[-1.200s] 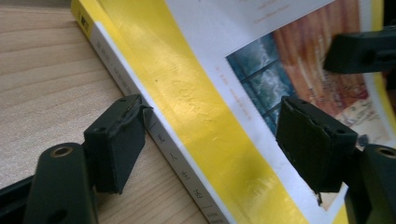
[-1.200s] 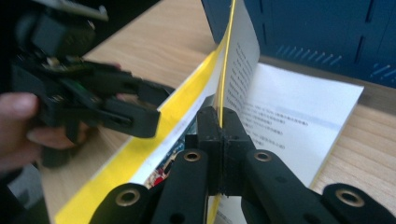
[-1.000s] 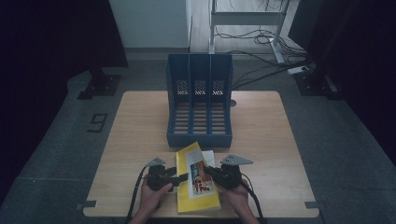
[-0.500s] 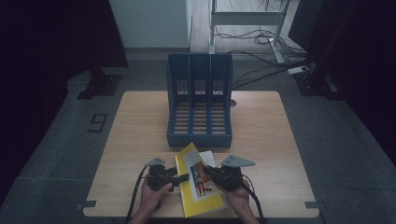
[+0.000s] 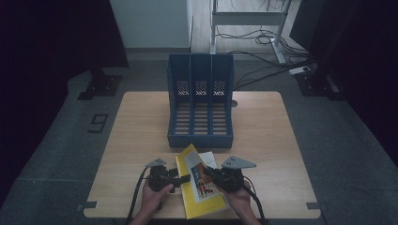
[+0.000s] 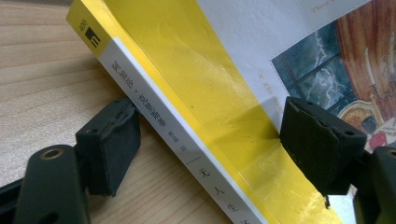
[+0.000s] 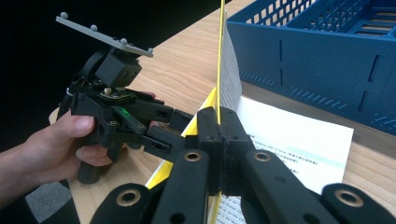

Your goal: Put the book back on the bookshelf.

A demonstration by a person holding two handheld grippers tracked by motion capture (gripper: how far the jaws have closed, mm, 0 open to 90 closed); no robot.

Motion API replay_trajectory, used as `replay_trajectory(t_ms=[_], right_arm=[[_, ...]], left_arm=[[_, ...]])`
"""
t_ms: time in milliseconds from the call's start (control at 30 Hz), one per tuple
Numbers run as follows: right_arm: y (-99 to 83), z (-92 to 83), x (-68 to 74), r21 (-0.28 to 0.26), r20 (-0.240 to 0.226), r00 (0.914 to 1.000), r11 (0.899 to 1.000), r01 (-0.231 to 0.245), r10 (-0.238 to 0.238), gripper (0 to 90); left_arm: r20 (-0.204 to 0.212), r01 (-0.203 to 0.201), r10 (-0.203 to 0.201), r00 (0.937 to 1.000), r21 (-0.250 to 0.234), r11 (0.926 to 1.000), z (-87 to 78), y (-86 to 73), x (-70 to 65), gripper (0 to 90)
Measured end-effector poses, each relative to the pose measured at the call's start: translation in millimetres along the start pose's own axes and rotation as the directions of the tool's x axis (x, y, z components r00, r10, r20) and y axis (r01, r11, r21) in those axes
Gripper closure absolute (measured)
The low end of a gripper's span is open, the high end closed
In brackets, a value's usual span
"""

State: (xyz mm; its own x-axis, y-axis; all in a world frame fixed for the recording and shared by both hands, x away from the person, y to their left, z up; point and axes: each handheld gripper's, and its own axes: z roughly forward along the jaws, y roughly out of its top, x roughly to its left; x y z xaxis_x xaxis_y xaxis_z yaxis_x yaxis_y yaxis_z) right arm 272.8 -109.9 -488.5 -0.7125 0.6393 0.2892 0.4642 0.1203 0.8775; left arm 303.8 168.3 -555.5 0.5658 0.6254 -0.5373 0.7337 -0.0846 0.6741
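The yellow paperback book (image 5: 199, 187) lies at the near edge of the wooden table, just in front of the blue three-slot file rack. Its glossy yellow front cover (image 6: 210, 98) is lifted off the pages, standing nearly upright in the right gripper view (edge-on there, a thin yellow line). The cover carries a white panel and a colourful illustration. The spine (image 6: 159, 121) is white with dark printed characters and a yellow top band. Beneath the raised cover a white first page (image 7: 299, 149) with lines of small print lies flat and exposed.
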Motion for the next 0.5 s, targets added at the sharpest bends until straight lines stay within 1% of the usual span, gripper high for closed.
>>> replay_trajectory(t_ms=[67,233,367,467,500], right_arm=[[0.3,-0.3,0.3,-0.003,-0.004,1.0,1.0,0.0,0.0,89.0],[0.3,-0.6,-0.6,-0.001,-0.004,1.0,1.0,0.001,-0.001,88.9],[-1.7,-0.6,-9.4,0.013,-0.012,0.9991,0.999,-0.042,0.042,88.8],[-2.9,-0.3,-12.9,0.025,-0.004,0.9987,0.998,-0.052,0.052,88.8],[-3.1,0.0,-13.8,0.037,0.009,0.9986,0.998,-0.052,0.051,88.8]], left_arm=[[0.007,0.004,-0.004,1.0,0.0,1.0,0.2,0.0,0.2,19.8],[0.007,0.007,-0.007,1.0,-0.002,1.0,0.3,0.0,-0.1,19.9],[-0.001,0.007,-0.007,1.0,-0.004,1.0,0.7,-0.2,-1.2,20.2],[-0.008,0.003,-0.003,1.0,-0.006,1.0,1.1,-0.4,-1.9,20.3],[-0.01,0.002,-0.002,0.9999,-0.006,1.0,1.2,-0.4,-1.9,20.5]])
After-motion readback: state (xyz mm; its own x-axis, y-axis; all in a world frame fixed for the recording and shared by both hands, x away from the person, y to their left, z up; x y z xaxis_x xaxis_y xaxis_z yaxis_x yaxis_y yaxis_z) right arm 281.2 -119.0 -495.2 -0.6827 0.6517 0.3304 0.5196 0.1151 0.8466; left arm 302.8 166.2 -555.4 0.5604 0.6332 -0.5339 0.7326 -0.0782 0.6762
